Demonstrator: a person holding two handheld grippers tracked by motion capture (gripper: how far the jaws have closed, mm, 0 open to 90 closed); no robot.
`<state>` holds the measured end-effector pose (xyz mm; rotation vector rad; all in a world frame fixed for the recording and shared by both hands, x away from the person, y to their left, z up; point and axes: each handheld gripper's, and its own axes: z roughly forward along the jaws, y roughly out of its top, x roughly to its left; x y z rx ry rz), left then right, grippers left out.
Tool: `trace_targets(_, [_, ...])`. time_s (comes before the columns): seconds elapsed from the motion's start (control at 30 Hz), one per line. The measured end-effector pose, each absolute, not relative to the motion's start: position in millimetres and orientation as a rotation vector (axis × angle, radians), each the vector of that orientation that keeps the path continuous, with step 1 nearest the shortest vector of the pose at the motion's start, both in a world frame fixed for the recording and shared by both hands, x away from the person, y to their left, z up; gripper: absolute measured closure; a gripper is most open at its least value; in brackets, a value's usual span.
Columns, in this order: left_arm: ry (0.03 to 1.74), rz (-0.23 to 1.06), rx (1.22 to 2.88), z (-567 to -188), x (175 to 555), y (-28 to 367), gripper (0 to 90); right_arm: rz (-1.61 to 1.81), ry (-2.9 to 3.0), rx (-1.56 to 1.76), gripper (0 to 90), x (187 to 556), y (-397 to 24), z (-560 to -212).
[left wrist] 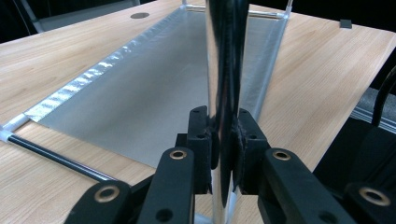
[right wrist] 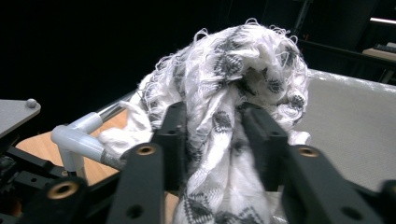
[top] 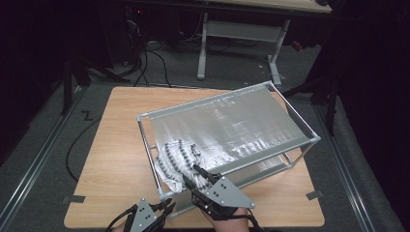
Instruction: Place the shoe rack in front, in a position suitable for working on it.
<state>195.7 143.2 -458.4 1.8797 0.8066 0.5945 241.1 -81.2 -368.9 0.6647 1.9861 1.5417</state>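
Cloth [top: 178, 162] is draped over the near-left corner of the rack [top: 300, 126], bunched on top, its tail hanging down the front; long axis runs front-to-back over the rail. Right gripper [right wrist: 212, 140] straddles it, jaws parted, pads not visibly pressing. Left gripper [left wrist: 223, 144] is clamped on the rack's post [left wrist: 224, 56]. Risk: the hanging tail looks heavier, so the cloth could slide off; loose loops may snag a jaw.
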Motion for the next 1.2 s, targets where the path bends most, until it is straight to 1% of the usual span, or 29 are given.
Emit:
trace_targets(0.07, [0.807, 0.594, 1.880, -458, 196, 143, 79.3, 1.544, 1.975, 0.666, 52.2, 240, -82, -368])
trace_targets(0.17, [0.808, 0.595, 1.880, -458, 195, 143, 79.3, 1.550, 1.967, 0.666, 50.3, 238, -83, -366])
trace_targets(0.2, [0.809, 0.595, 1.880, -458, 195, 144, 79.3, 1.568, 1.958, 0.672, 47.9, 237, -85, -364])
trace_targets(0.37, [0.810, 0.595, 1.881, -458, 195, 144, 79.3, 1.590, 1.916, 0.665, 43.4, 232, -85, -358])
trace_targets(0.4, [0.811, 0.595, 1.881, -458, 195, 144, 79.3, 1.589, 1.915, 0.670, 43.1, 233, -84, -358])
trace_targets(0.47, [0.811, 0.596, 1.881, -458, 195, 145, 79.3, 1.583, 1.919, 0.676, 39.7, 236, -82, -361])
trace_targets(0.57, [0.812, 0.598, 1.882, -458, 195, 145, 79.2, 1.547, 1.918, 0.699, 41.6, 242, -79, -367])
trace_targets(0.63, [0.813, 0.602, 1.884, -458, 194, 145, 79.2, 1.537, 1.918, 0.728, 46.3, 246, -79, -370])
trace_targets(0.7, [0.814, 0.603, 1.883, -458, 194, 145, 79.2, 1.533, 1.924, 0.736, 47.7, 247, -79, -371])
trace_targets(0.73, [0.815, 0.603, 1.882, -458, 194, 146, 79.2, 1.529, 1.933, 0.739, 50.2, 248, -78, -372])
trace_targets(0.77, [0.818, 0.605, 1.880, -458, 194, 146, 79.2, 1.514, 1.953, 0.730, 56.4, 247, -75, -375])
trace_targets(0.8, [0.818, 0.605, 1.880, -458, 194, 146, 79.2, 1.512, 1.953, 0.718, 59.9, 246, -74, -375])
trace_targets(0.83, [0.818, 0.606, 1.881, -458, 194, 147, 79.2, 1.512, 1.953, 0.718, 59.9, 246, -74, -375])
trace_targets(0.87, [0.822, 0.609, 1.879, -458, 193, 148, 79.2, 1.514, 1.961, 0.698, 65.2, 241, -70, -375])
trace_targets(0.9, [0.824, 0.610, 1.880, -458, 193, 149, 79.2, 1.510, 1.962, 0.678, 67.1, 238, -67, -376])
trace_targets(1.07, [0.825, 0.614, 1.879, -458, 192, 152, 79.2, 1.527, 1.979, 0.628, 69.7, 228, -56, -376])
trace_targets(1.2, [0.829, 0.617, 1.878, -458, 192, 153, 79.2, 1.514, 1.973, 0.616, 71.5, 226, -52, -376])
